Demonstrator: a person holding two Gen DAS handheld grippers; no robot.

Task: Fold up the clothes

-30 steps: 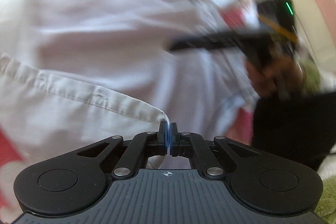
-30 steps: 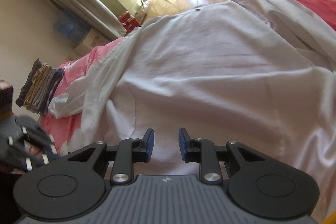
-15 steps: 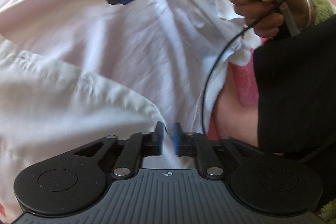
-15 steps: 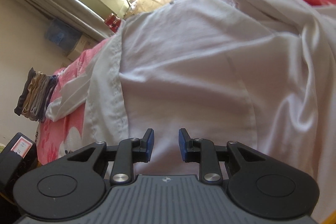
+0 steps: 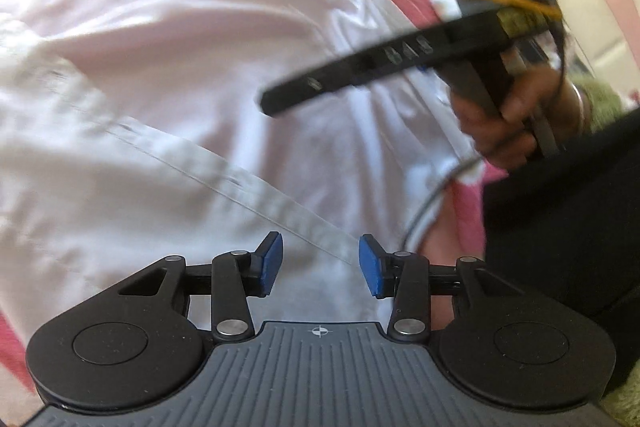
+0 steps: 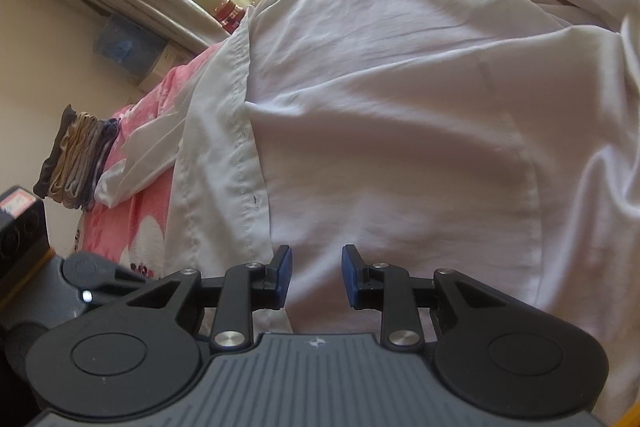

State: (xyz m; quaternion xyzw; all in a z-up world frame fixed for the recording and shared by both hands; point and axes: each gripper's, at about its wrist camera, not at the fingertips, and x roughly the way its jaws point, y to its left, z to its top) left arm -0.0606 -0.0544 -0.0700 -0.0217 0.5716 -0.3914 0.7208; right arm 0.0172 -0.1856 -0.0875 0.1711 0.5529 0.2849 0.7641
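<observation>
Left gripper (image 5: 320, 265): blue pads spread wide with nothing between them; a second ago they pinched the shirt's stitched edge, so that fold has just been let go.
Right gripper (image 6: 316, 277): pads parted, empty, hovering over the cloth as before; in the left view it hangs blurred above the shirt.
White shirt (image 6: 380, 115): spread over the pink bedspread (image 6: 120, 223); placket (image 6: 244, 163) with buttonholes runs towards the bed's left edge.
Released hem (image 5: 248, 187): lies diagonally just ahead of the left pads.
Meaning: one fold looks laid; next likely needs a fresh grip.
Folded stack (image 6: 76, 159): at the bed's far left edge, against the wall.
</observation>
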